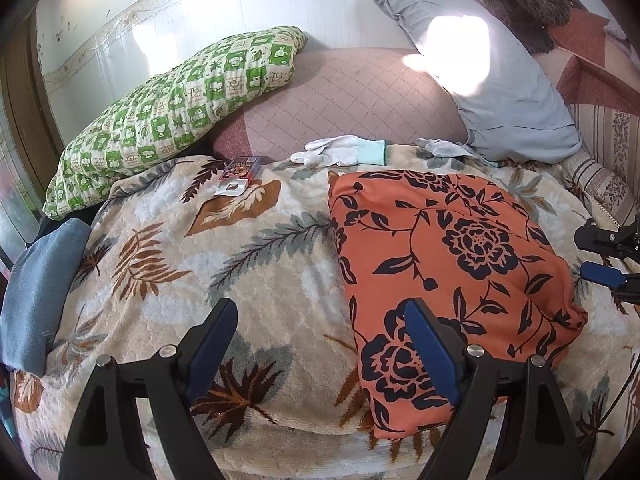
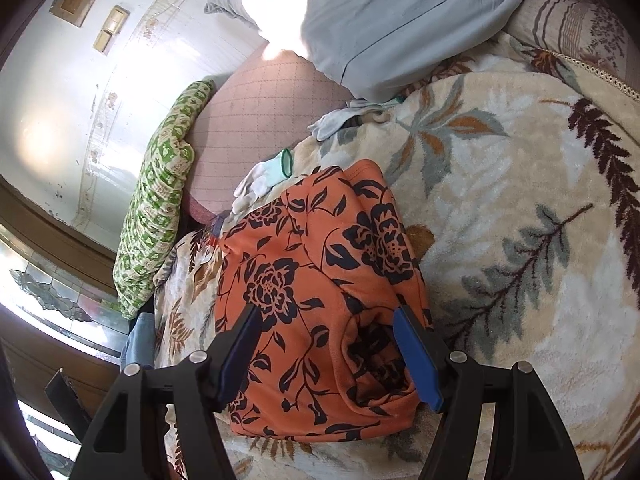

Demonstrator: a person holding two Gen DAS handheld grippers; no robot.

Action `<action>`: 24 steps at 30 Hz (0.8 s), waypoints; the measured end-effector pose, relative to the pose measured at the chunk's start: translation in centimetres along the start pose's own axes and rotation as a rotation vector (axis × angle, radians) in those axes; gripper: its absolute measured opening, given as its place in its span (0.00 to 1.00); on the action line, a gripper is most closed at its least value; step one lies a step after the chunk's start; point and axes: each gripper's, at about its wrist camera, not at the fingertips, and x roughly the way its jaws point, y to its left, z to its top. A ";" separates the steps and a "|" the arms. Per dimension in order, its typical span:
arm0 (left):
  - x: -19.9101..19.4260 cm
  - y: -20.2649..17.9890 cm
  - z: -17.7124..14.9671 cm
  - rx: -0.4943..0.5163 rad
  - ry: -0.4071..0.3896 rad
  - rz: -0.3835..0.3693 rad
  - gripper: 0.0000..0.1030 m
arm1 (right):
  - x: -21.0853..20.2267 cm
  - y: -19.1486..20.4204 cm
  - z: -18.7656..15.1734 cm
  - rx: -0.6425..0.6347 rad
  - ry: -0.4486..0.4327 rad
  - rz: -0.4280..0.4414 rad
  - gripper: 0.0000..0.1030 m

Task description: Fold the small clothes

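An orange garment with black flowers [image 1: 460, 248] lies folded in a thick rectangle on the leaf-patterned blanket [image 1: 260, 260]. My left gripper [image 1: 320, 320] stands open at the garment's near left corner; its right finger sits above the fabric and its left finger above bare blanket. From the right edge my right gripper [image 1: 586, 254] reaches toward the garment's right side. In the right wrist view that right gripper [image 2: 326, 320] is open over the garment [image 2: 304, 280]. A rumpled fold lies between the fingers, and the pads do not press on it.
Two white gloves [image 1: 340, 152] [image 1: 440, 147] lie behind the garment. A small red box [image 1: 240, 170] sits on the blanket to the left. A green checked pillow [image 1: 172, 108], a grey pillow [image 1: 500, 92] and a blue cloth [image 1: 36, 292] ring the bed.
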 end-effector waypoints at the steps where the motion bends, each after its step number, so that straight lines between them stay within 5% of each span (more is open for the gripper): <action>1: 0.0 0.0 0.0 -0.001 0.001 0.002 0.83 | 0.0 0.0 0.0 -0.002 0.000 -0.002 0.70; 24: 0.5 0.1 -0.1 -0.011 0.022 0.007 0.83 | 0.0 0.1 -0.1 0.003 -0.001 0.002 0.70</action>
